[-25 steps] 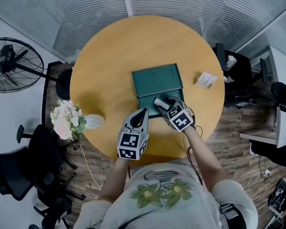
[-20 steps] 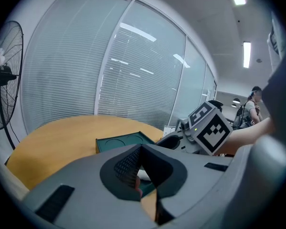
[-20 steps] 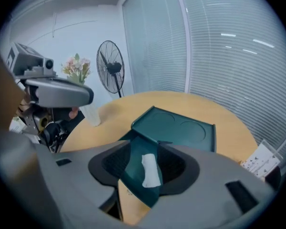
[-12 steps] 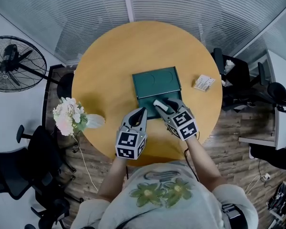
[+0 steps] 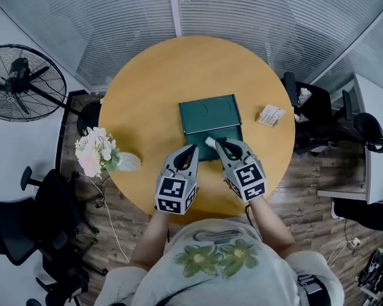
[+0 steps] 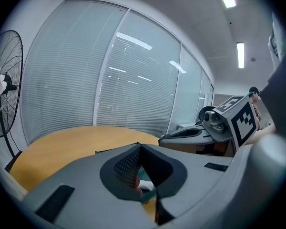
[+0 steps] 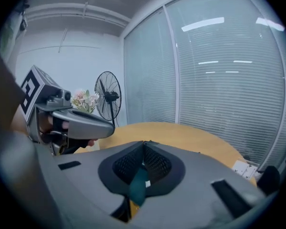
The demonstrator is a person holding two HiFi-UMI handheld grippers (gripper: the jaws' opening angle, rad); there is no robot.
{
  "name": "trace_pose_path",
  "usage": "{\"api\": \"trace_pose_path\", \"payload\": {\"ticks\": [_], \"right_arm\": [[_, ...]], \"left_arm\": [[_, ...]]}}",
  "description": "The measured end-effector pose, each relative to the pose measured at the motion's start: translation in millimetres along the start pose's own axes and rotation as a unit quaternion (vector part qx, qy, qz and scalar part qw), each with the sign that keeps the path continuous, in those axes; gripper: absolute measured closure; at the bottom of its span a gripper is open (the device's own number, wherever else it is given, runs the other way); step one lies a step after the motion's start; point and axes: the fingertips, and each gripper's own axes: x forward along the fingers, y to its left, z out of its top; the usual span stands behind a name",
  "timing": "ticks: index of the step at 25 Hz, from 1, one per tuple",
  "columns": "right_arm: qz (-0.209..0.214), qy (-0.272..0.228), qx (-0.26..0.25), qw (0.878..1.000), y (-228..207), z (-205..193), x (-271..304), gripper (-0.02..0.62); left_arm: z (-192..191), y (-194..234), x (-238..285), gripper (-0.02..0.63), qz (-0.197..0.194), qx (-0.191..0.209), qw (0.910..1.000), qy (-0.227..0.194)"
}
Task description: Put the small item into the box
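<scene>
A dark green box (image 5: pixel 210 116) lies open and flat in the middle of the round wooden table (image 5: pixel 147 94). The small white item (image 5: pixel 210 141) rests in the box's near half. My right gripper (image 5: pixel 218 141) hovers just right of that item at the box's near edge; its jaws are closing, their tips meet and nothing is between them (image 7: pixel 143 143). My left gripper (image 5: pixel 193 148) hangs above the table's near side, just short of the box, with its jaws together and empty (image 6: pixel 140 145).
A small white card pack (image 5: pixel 270 115) lies on the table to the right of the box. A vase of pale flowers (image 5: pixel 97 153) stands at the table's left edge. A floor fan (image 5: pixel 19 81) and office chairs (image 5: pixel 25 228) surround the table.
The right gripper has drawn back from over the box toward the person and its jaws have come together. The white item stays in the box. The left gripper has hardly moved.
</scene>
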Motion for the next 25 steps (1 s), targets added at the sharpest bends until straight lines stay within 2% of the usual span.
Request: {"api": "trace_pose_path", "payload": {"ticks": [9, 25], "right_arm": [[0.009, -0.037, 0.027, 0.999, 14.5, 15.6, -22.0, 0.591], [0.011, -0.06, 0.016, 0.998, 39.4, 25.3, -41.8, 0.592]], "left_arm": [[12.9, -14.7, -9.7, 0.606, -0.01, 0.005, 0.9997, -0.022], [19.7, -29.7, -31.3, 0.607, -0.017, 0.017, 0.999, -0.037]]}}
